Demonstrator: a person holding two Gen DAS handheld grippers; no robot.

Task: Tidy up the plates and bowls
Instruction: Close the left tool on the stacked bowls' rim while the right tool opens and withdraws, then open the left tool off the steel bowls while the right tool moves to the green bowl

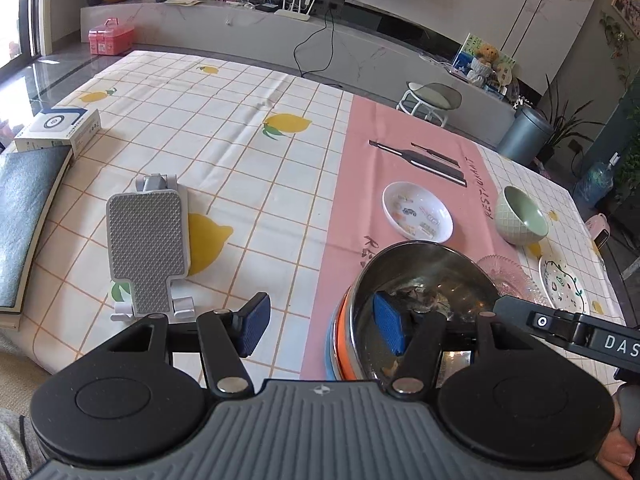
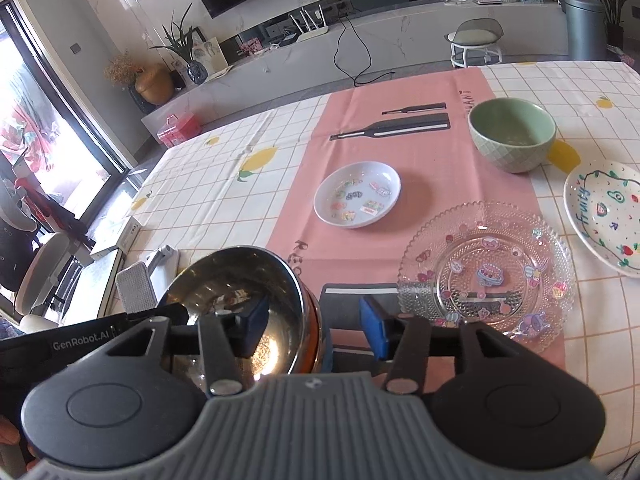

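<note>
A steel bowl sits nested on an orange bowl and a blue one at the near edge of the table. My left gripper is open astride the stack's left rim, one pad inside the steel bowl and one outside, neither touching. My right gripper is open astride the right rim in the same way. Farther out lie a small white sticker plate, a green bowl, a clear glass plate and a white "Fruity" plate.
A grey phone stand lies left of the stack, with a white box and a dark flat pad at the table's left edge. A pink runner crosses the lemon-print cloth.
</note>
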